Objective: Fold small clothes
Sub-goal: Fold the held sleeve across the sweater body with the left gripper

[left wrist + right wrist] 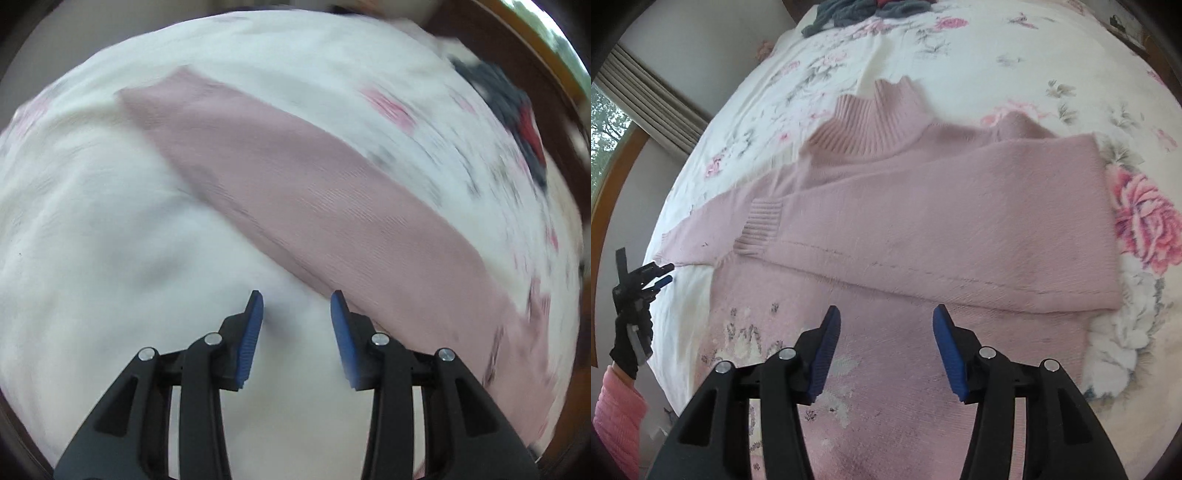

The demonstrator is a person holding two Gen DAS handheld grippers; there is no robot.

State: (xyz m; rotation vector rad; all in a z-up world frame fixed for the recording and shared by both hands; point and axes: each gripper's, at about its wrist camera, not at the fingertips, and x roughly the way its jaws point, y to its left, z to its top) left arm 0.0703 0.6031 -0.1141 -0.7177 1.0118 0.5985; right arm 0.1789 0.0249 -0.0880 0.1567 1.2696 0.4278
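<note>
One sleeve's across the pink sweater (923, 221). Both grippers, left gripper (297, 306) and right gripper (884, 321), are spread and empty; I'd pinch the other sleeve's cuff (665, 251) near the bed's (997, 44) left edge.

Open bedspread (979, 48) around the pink sweater (923, 221); dark clothes pile (864, 9) far off.

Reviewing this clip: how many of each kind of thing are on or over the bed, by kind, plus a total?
Pink sweater: 1
Dark clothes pile, pieces too bunched to separate: 1
Floral bedsheet: 1
Hand-held grippers, left hand-held gripper and right hand-held gripper, both open: 2
Total: 5
</note>
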